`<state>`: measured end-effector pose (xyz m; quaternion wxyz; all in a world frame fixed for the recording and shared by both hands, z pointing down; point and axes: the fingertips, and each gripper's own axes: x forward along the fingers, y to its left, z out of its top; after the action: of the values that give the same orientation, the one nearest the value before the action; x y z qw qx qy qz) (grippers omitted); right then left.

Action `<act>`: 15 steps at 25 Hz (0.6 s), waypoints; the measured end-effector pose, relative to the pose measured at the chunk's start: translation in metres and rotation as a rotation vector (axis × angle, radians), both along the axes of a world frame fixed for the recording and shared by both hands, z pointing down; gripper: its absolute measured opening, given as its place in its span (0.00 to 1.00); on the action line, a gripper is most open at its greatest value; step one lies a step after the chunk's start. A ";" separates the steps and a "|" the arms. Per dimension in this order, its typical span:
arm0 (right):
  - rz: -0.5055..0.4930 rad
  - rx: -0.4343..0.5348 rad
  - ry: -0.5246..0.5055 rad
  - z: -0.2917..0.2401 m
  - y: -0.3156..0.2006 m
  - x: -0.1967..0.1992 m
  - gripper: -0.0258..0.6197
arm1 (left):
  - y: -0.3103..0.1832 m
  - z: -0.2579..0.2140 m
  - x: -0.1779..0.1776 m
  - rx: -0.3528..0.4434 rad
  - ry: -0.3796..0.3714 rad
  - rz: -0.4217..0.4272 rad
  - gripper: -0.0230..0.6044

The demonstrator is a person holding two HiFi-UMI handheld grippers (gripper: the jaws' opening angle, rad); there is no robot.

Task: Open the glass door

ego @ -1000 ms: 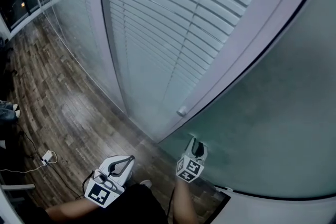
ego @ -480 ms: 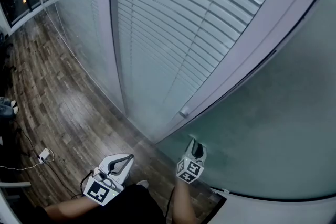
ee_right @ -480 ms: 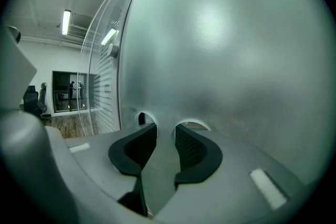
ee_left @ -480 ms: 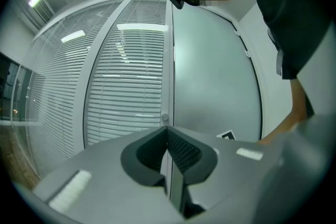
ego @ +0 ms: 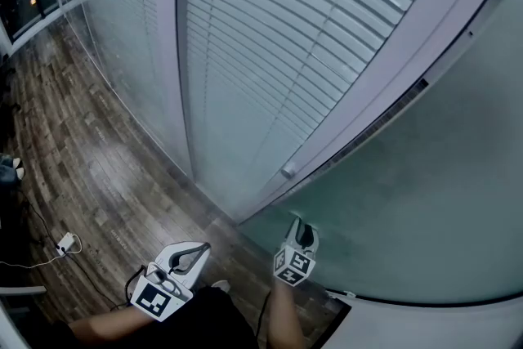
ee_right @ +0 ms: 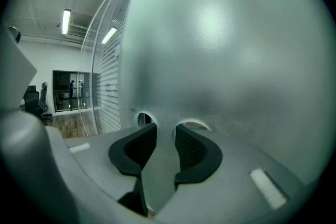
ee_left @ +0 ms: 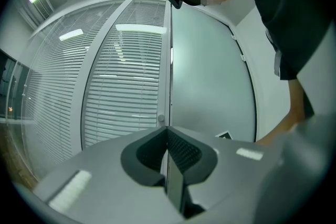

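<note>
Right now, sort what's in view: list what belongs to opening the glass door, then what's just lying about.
For the job:
glass door
right gripper, fingers closed on it

Just lying about:
left gripper, shut and empty
white plug and cable on the wooden floor

Count: left gripper (ego: 198,249), right gripper (ego: 304,230): two; glass door (ego: 425,200): one; blind panels (ego: 270,53): perhaps three; floor plug (ego: 65,242): one.
</note>
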<state>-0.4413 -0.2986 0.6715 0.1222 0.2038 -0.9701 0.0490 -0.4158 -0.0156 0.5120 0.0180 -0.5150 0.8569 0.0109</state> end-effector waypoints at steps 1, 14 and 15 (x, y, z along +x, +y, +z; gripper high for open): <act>0.003 0.000 0.000 -0.001 0.001 0.002 0.22 | 0.002 -0.001 0.002 0.002 0.004 0.000 0.04; 0.001 0.005 -0.004 -0.003 0.034 0.035 0.21 | 0.030 0.007 0.024 0.042 0.048 0.021 0.04; 0.004 0.007 -0.004 -0.004 0.036 0.040 0.21 | 0.030 0.006 0.027 0.045 0.055 0.027 0.04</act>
<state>-0.4018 -0.2627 0.6670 0.1192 0.2059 -0.9702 0.0461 -0.3890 0.0142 0.5184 0.0061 -0.5256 0.8496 0.0446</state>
